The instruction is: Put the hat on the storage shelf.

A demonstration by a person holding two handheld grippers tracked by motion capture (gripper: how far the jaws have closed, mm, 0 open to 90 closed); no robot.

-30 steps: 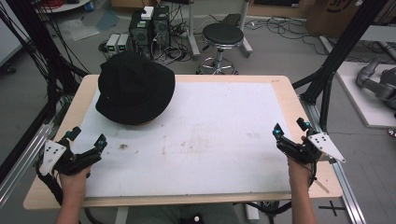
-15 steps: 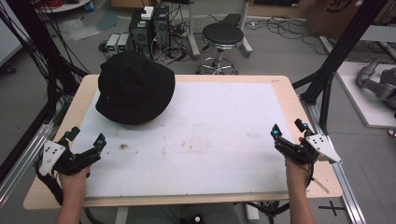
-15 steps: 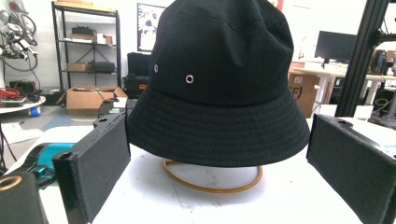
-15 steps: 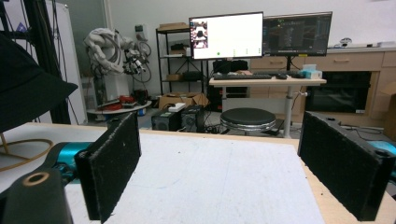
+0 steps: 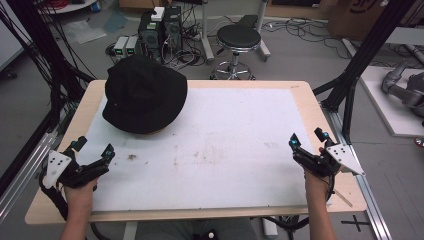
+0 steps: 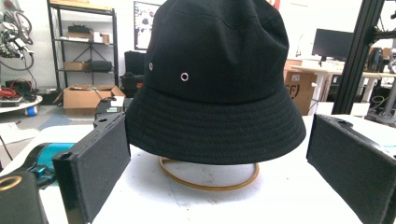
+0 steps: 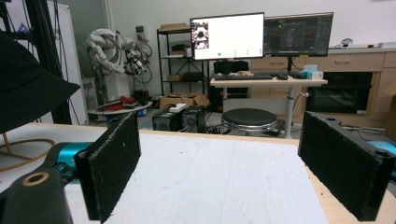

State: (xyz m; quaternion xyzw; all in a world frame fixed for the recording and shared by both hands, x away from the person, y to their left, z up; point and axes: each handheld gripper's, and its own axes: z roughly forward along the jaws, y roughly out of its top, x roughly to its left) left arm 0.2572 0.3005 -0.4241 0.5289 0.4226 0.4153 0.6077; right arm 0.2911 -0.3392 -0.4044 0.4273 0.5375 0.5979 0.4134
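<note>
We have both tools parked low on the table (image 5: 240, 90), one at each near corner, and the work turns on the black bucket hat (image 5: 144, 94) at the far left.

Seen from above, with twelve o'clock pointing away from us, the hat lies at about one o'clock from our left gripper (image 5: 93, 152), near it but not touching. From our right gripper (image 5: 306, 141) it lies at roughly ten o'clock, well apart, with most of the white mat (image 5: 235, 145) between them. So our left hand is clearly the nearer one, and we judge that any reach for the hat falls to it.

The hat has no real long axis; it is round, crown up, brim drooping all around. It rests on a thin tan ring stand (image 6: 208, 175), which lifts the brim off the mat and leaves a gap beneath. In the left gripper view the hat (image 6: 215, 79) stands dead ahead between the two black pads (image 6: 95, 161), so this gripper is already aimed at it.

Our left gripper stands wide, holding nothing. Our right gripper stands wide too, also empty; in its own view the hat's brim (image 7: 28, 88) just edges in at nine o'clock, so it points past the hat toward the stool (image 7: 249, 119) beyond the table.

We judge the next move to be a forward push of the left gripper toward the near brim.
</note>
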